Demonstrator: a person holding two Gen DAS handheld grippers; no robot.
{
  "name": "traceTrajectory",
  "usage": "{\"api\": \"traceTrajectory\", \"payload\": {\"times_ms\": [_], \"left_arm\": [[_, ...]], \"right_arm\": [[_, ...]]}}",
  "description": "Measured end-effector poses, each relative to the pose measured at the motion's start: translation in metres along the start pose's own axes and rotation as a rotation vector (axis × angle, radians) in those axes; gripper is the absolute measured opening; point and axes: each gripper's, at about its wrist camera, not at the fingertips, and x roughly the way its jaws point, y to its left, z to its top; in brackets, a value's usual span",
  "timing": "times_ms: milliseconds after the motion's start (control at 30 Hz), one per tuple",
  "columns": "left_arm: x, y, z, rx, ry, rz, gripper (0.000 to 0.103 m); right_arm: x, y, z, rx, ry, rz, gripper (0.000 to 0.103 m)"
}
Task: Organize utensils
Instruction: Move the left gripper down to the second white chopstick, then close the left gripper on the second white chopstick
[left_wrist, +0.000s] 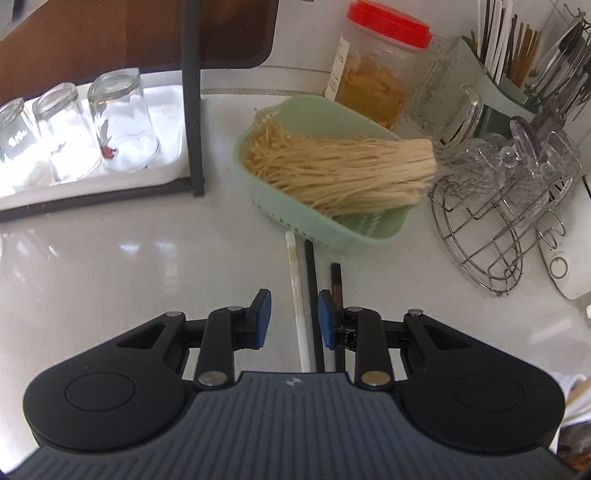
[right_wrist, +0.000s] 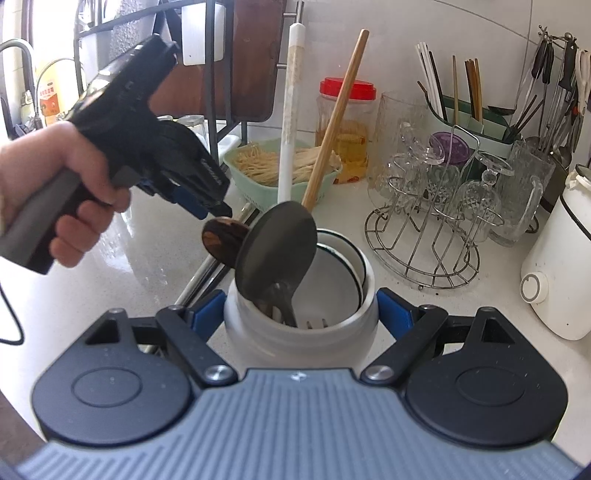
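A pale, glossy kitchen worktop (left_wrist: 110, 266) runs back to a tiled wall, crowded with kitchen things. In the right wrist view the right gripper (right_wrist: 301, 317) has its jaws pinching a white utensil jar (right_wrist: 295, 339) from both sides, the blue pads against its wall. Out of the jar stand a dark spoon (right_wrist: 277, 251) with a wooden handle and a white-handled utensil (right_wrist: 290, 110), both leaning away from the jaws; fork tines show low inside it.

Left of the jar, a hand (right_wrist: 62, 192) holds the left gripper (right_wrist: 207, 210), tilted down toward the worktop – its tips sit just beside a brown wooden spoon bowl (right_wrist: 223, 236). In the left wrist view the left gripper (left_wrist: 293, 317) has its jaws spread – nothing is gripped. A white stick (left_wrist: 297, 306) and a black stick (left_wrist: 314, 302) lie on the worktop and pass between the pads; another dark stick (left_wrist: 337, 280) lies just outside the right pad.

Ahead of these jaws sits a green basket (left_wrist: 295, 221) of dry noodles (left_wrist: 340, 170), with a red-lidded jar (left_wrist: 373, 74) behind it. To the left ahead, upturned glasses (left_wrist: 122, 122) stand on a tray; to the right ahead, a wire rack (left_wrist: 491, 229) carries glassware, and a green holder (left_wrist: 509, 88) of chopsticks stands beyond.
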Motion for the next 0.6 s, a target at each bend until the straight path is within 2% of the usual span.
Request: {"api": "traceTrajectory", "payload": {"times_ms": [167, 267, 600], "left_arm": [[0.014, 0.003, 0.007, 0.01, -0.003, 0.013, 0.031], [0.023, 0.004, 0.011, 0.007, 0.001, 0.026, 0.024], [0.042, -0.003, 0.019, 0.03, -0.005, 0.042, 0.02]], "right_arm": [[0.001, -0.001, 0.003, 0.007, 0.018, 0.003, 0.09], [0.002, -0.001, 0.004, 0.007, 0.028, 0.003, 0.09], [0.002, -0.001, 0.004, 0.001, 0.029, 0.004, 0.09]]}}
